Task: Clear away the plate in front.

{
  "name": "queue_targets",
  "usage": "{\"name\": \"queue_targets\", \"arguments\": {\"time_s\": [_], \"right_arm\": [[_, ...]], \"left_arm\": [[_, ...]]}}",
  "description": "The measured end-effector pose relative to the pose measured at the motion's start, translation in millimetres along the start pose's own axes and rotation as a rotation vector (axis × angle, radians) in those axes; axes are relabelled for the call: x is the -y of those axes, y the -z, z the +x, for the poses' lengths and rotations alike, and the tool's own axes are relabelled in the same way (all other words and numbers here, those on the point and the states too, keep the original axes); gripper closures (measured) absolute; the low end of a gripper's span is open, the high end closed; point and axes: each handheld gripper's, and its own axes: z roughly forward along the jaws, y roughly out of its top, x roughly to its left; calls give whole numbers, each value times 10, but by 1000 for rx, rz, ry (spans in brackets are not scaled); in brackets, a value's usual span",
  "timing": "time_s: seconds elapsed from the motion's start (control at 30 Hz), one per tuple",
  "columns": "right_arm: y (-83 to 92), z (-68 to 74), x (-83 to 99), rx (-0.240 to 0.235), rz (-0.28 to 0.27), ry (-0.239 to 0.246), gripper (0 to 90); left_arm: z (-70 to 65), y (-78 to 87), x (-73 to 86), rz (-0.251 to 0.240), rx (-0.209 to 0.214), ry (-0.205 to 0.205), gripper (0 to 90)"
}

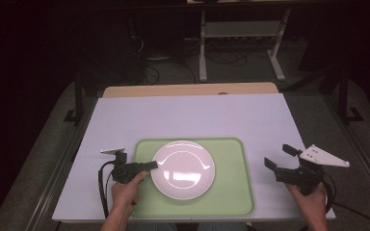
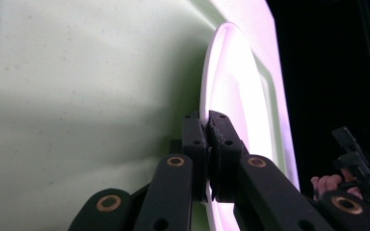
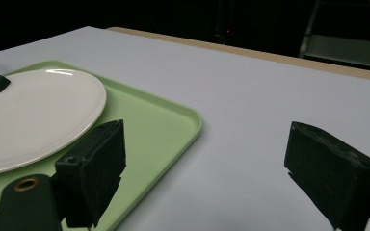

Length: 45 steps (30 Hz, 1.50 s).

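Note:
A round white plate lies flat on a light green tray near the table's front edge. My left gripper reaches in from the left and is shut on the plate's left rim. In the left gripper view, the jaws pinch the thin rim of the plate over the tray. My right gripper is open and holds nothing, over the white table just right of the tray. In the right gripper view, the gripper faces bare table, with the plate and tray at left.
The white tabletop stretches beyond the tray to a wooden far edge. A metal stand and cables sit on the dark floor behind the table. The right hand and its gripper appear at the far right of the left gripper view.

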Motion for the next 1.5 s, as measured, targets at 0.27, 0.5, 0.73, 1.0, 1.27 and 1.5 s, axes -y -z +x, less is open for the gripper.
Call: {"name": "queue_targets", "arguments": {"time_s": [0.27, 0.5, 0.73, 1.0, 1.27, 1.5], "right_arm": [[-18, 11, 0, -4, 4, 5, 135], [-19, 11, -1, -4, 5, 5, 135], [-20, 11, 0, -3, 7, 8, 135], [-21, 20, 1, -4, 14, 11, 135], [-2, 34, 4, -2, 21, 16, 134], [-10, 31, 1, -1, 27, 23, 134]], "left_arm": [[-16, -5, -19, 40, -47, -37, 838], [-58, -41, -17, 70, -52, -67, 831], [-63, 5, -40, 71, -82, -93, 779], [-175, 161, -183, 28, -96, -155, 692], [-222, 277, -204, 0, -100, -274, 564], [-294, 361, -206, -12, -102, -432, 457]]}}
